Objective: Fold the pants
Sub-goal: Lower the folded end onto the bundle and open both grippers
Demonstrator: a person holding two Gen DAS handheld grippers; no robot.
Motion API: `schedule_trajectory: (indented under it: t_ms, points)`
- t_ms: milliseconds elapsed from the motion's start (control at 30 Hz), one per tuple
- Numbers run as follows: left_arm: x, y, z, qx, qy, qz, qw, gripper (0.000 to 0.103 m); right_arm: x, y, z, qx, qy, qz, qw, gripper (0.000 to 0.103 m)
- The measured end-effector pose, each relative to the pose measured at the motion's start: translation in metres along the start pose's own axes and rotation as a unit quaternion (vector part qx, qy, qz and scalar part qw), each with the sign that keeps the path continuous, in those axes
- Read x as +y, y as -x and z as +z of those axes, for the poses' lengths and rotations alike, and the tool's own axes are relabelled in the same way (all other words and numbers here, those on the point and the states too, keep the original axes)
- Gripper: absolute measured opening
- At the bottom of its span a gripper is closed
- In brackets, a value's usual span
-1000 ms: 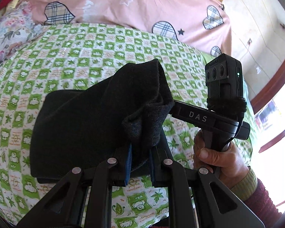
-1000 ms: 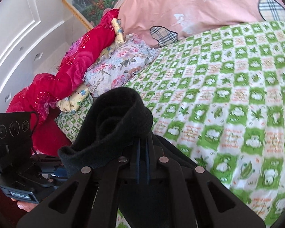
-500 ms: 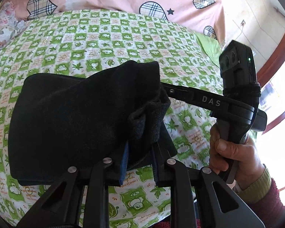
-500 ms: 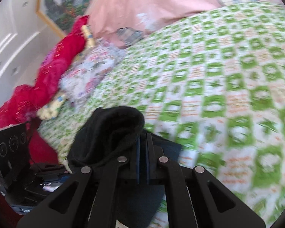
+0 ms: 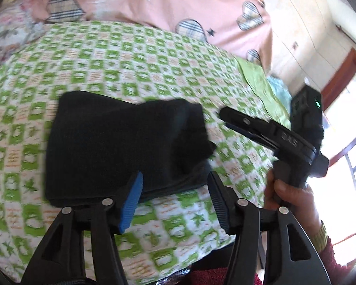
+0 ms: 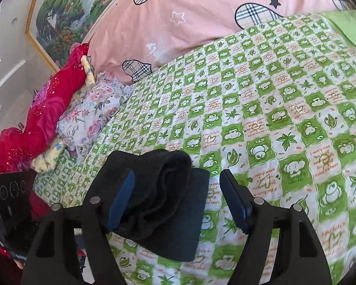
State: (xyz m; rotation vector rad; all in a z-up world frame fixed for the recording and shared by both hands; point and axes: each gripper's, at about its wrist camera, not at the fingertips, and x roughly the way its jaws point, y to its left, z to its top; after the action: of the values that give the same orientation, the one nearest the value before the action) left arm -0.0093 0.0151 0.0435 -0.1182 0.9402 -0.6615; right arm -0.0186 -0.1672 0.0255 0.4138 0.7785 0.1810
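Observation:
The black pants (image 5: 121, 142) lie folded in a thick bundle on the green checked bedspread (image 5: 135, 61), near the bed's front edge. My left gripper (image 5: 175, 204) is open, its jaws apart just in front of the bundle's near edge, holding nothing. My right gripper (image 6: 178, 201) is open too, with the bundle's rolled end (image 6: 163, 190) lying between its blue-padded fingers. The right gripper also shows in the left wrist view (image 5: 225, 115), just right of the pants.
A pink quilt with plaid hearts (image 6: 201, 23) lies along the back of the bed. Floral pillows (image 6: 90, 111) and red bedding (image 6: 42, 116) are piled at the left. A window (image 5: 349, 147) is at the right. The bed edge (image 5: 178, 261) is just below the grippers.
Both grippers were shut on the pants' folded end and held it up. Now both have opened and the fabric has dropped flat onto the bundle.

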Motion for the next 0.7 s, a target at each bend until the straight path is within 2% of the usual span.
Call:
schedule_trajectory:
  t_ms: [300,433,700]
  points:
    - [0.057,0.035,0.014,-0.044,0.06,0.051,0.9959,0.075,0.039,-0.001,-0.001,-0.02,0.011,-0.043,0.999,0.089]
    - [0.079,0.037,0.017,-0.044,0.084,0.065,0.9933,0.077,0.052,-0.004,0.001,-0.027,0.017,-0.056,0.998,0.094]
    - [0.099,0.024,0.025,-0.033,0.105,0.071,0.9914,0.08,0.059,-0.022,0.001,-0.013,0.01,-0.083,0.996,0.094]
